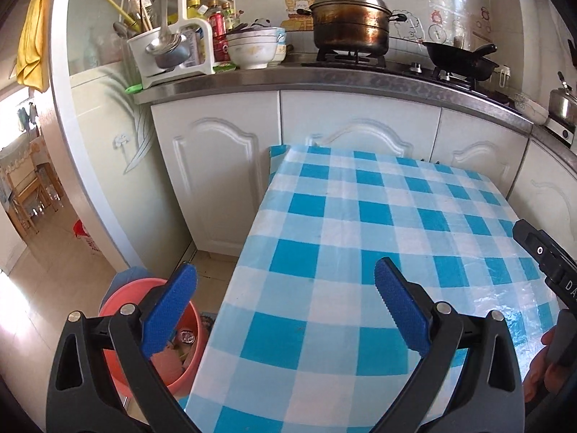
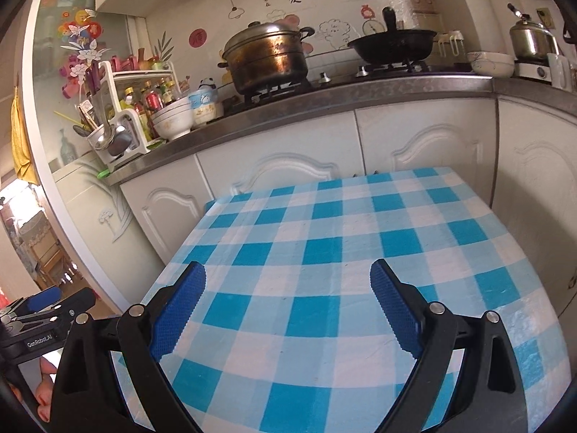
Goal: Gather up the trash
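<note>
The right tongs (image 2: 288, 310) hang spread wide over the blue-checked tablecloth (image 2: 324, 238), gripping nothing.

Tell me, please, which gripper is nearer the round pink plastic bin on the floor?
Left. The left gripper hangs at the table edge just above the bin; the right gripper is over the tabletop, farther away.

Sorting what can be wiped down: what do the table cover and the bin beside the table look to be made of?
Table cover: probably plastic or oilcloth; its blue check shows glossy, crinkled glare. Bin: likely moulded plastic, smooth orange-red with a thin rim.
</note>
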`<state>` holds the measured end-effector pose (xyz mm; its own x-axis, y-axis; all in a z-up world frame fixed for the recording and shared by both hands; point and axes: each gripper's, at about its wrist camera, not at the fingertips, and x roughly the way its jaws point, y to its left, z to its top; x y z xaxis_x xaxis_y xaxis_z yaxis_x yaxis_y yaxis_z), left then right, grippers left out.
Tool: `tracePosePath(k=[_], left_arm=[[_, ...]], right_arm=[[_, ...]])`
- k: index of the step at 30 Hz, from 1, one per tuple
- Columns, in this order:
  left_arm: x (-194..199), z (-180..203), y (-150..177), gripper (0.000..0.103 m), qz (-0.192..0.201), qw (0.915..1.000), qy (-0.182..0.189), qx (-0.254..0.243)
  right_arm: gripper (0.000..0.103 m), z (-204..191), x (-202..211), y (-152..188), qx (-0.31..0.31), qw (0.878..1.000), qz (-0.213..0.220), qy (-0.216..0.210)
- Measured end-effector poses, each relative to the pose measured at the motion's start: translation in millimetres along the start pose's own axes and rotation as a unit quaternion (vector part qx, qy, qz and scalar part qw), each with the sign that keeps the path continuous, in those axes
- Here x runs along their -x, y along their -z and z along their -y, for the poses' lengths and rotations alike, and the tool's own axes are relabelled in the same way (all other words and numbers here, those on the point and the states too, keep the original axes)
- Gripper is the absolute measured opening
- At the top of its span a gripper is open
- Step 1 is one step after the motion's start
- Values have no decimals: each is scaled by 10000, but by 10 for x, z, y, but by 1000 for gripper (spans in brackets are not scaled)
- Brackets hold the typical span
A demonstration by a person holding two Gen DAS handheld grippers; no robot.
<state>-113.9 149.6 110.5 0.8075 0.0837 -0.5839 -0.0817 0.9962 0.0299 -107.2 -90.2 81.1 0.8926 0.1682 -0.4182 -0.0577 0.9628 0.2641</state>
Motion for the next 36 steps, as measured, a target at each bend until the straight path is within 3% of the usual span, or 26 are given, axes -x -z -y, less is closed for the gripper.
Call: tracePosePath(k=[7, 15, 20, 26, 30, 36], left_arm=[[154, 401, -212, 99, 381, 9987, 316, -89], [274, 815, -530, 99, 754, 9942, 768, -43], [352, 1078, -745, 99, 1011, 9900, 979, -20], [421, 1348, -904, 99, 1526, 9845, 868, -9], [296, 1430, -859, 99, 1507, 9835, 983, 166], [-6, 1552, -596, 99, 1158, 9877, 1037, 156]], right_arm=[[92, 179, 278, -146, 223, 9937, 747, 807], [92, 419, 492, -351, 309, 9715, 1510, 1803], [92, 628, 559, -578, 223, 9625, 1726, 2080], [93, 870, 749, -830, 24, 9528, 2133, 2158], [93, 989, 789, -848, 102, 9496, 2174, 2256], [94, 1115, 525, -747, 79, 9642, 1468, 2206]])
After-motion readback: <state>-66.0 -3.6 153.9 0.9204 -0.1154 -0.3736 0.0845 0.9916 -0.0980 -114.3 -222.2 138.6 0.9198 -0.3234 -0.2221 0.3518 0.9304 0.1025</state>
